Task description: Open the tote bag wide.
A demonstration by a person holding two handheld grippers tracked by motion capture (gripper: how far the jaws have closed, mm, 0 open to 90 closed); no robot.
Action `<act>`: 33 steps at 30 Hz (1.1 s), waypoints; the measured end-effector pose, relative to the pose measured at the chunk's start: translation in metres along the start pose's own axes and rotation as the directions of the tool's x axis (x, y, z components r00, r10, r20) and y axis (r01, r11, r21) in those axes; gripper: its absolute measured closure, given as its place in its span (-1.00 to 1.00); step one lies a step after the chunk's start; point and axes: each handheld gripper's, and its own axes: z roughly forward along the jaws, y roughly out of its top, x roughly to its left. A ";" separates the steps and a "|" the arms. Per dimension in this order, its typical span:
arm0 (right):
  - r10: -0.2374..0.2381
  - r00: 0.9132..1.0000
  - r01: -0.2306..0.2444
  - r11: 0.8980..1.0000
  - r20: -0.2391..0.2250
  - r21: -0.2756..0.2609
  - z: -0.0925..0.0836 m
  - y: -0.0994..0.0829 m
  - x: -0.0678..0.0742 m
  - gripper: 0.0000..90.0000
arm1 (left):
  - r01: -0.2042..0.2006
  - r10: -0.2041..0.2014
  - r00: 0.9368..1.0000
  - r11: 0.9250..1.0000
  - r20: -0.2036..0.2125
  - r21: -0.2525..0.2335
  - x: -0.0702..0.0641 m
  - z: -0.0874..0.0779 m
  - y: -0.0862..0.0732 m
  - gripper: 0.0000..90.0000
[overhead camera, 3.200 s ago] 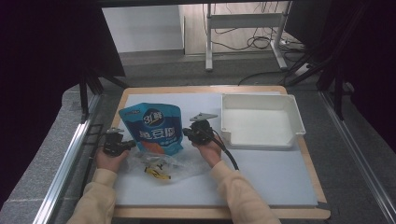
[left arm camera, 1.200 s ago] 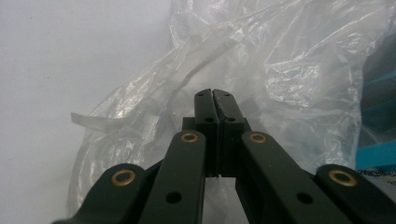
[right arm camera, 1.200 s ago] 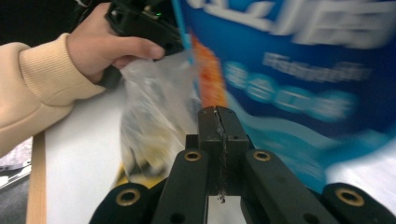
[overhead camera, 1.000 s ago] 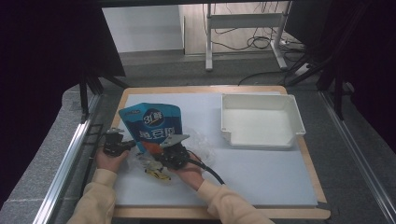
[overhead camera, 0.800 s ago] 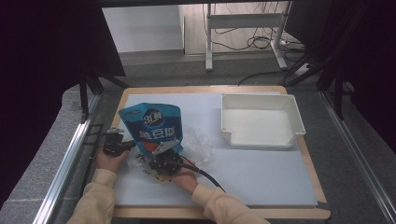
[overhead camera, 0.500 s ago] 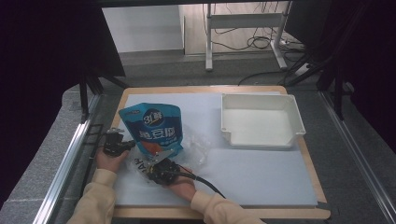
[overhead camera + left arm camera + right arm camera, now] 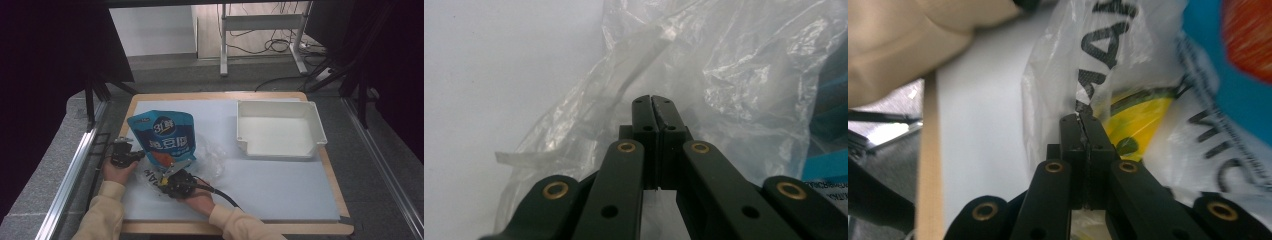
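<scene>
Blue snack pouch (image 7: pixel 162 137) lies on the pale blue mat (image 7: pixel 280 185), left of centre, partly inside a clear plastic bag (image 7: pixel 210 160) that spreads out under and beside it toward the person. Bag has black lettering and a yellow patch near its lower left end (image 7: pixel 1128 125). Left gripper (image 7: pixel 131 156) sits at the pouch's left edge, hand under it at the mat's left border; in the left gripper view its 2 black jaws are pressed together with no gap, tips (image 7: pixel 652 102) right against crinkled clear film (image 7: pixel 724 75), but cannot tell if any film is pinched between them. Right gripper (image 7: pixel 170 181) is just below the pouch's bottom edge, on the printed part of the bag; grey plate on top, cable trailing off to the right across the mat. In the right gripper view its jaws are also clamped tight, tips (image 7: pixel 1080 120) at a fold of the printed film, looks pinched but not certain. White tray (image 7: pixel 310 112) stands well apart at the mat's right rear. Cream sleeve (image 7: pixel 908 40) of the other arm shows in the right gripper view's upper left.
</scene>
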 end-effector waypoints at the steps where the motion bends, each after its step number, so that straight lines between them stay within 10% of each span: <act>1: -0.004 1.000 0.004 1.000 -0.001 -0.014 -0.005 0.002 0.000 0.98 | 0.000 0.000 1.000 1.000 0.002 0.001 0.000 0.000 0.000 1.00; 7: -0.006 0.998 0.012 0.995 0.060 -0.103 -0.060 0.008 -0.010 0.98 | -0.004 0.004 1.000 1.000 -0.003 0.004 -0.001 0.000 0.000 1.00; 12: 0.087 0.990 -0.067 0.984 0.115 -0.167 -0.097 0.002 -0.038 0.98 | -0.006 0.006 1.000 1.000 -0.007 0.004 -0.002 0.000 0.000 1.00; 14: 0.130 0.972 -0.092 0.977 0.194 -0.195 -0.117 -0.005 -0.060 0.98 | -0.006 0.006 1.000 1.000 -0.008 0.004 -0.002 0.000 0.000 1.00; 23: 0.247 0.910 -0.231 0.969 0.333 -0.089 -0.100 -0.042 -0.111 0.98 | -0.004 0.004 1.000 1.000 -0.003 0.002 -0.001 0.000 -0.001 1.00; 33: 0.220 0.919 -0.193 0.974 0.327 -0.114 -0.109 -0.035 -0.103 0.98 | -0.004 0.004 1.000 1.000 0.001 -0.011 -0.003 -0.004 0.001 0.93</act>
